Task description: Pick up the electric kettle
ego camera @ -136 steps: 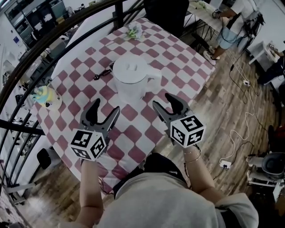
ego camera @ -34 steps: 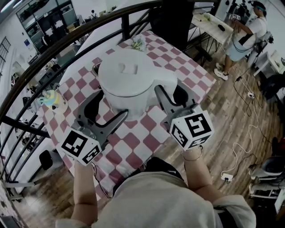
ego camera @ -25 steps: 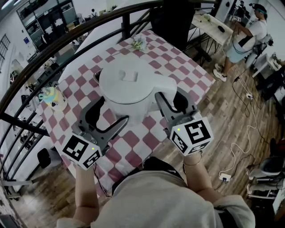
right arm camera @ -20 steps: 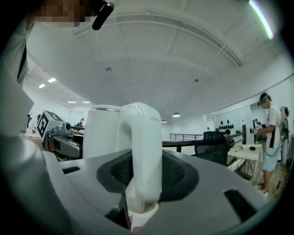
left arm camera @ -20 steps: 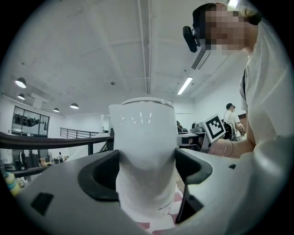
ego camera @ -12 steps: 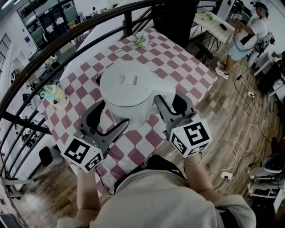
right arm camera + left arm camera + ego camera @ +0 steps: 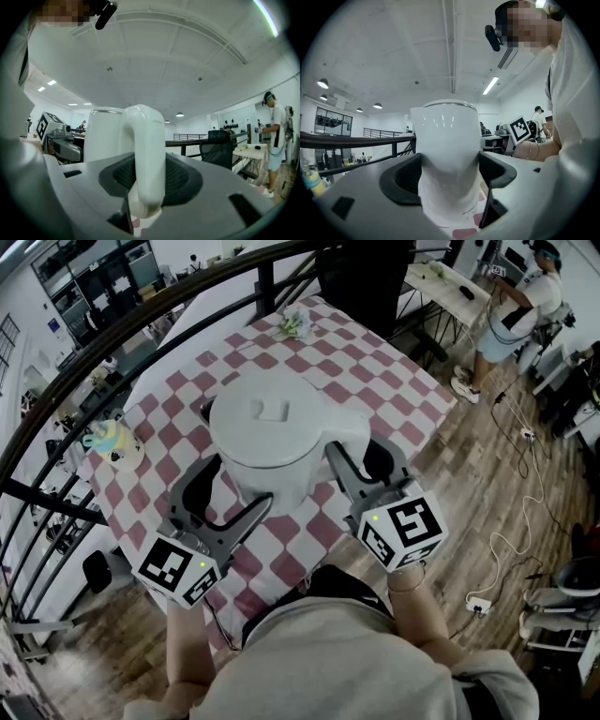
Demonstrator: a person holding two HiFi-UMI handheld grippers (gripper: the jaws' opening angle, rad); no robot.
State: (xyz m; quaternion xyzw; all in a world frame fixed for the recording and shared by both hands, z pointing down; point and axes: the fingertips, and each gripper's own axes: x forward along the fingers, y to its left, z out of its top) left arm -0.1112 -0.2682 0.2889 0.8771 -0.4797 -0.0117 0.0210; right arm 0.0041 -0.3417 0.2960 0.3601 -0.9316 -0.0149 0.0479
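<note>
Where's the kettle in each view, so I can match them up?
Head view: kettle at centre, over the checked table.
Left gripper view: centre, body clamped between the jaws.
Right gripper view: left of centre, handle clamped between the jaws.
Shared landmark: black railing.

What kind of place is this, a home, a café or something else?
Probably an open workshop or lab on an upper level: a black railing runs behind the checked table, cables trail over the wooden floor, and a person stands at a work desk beyond.
</note>
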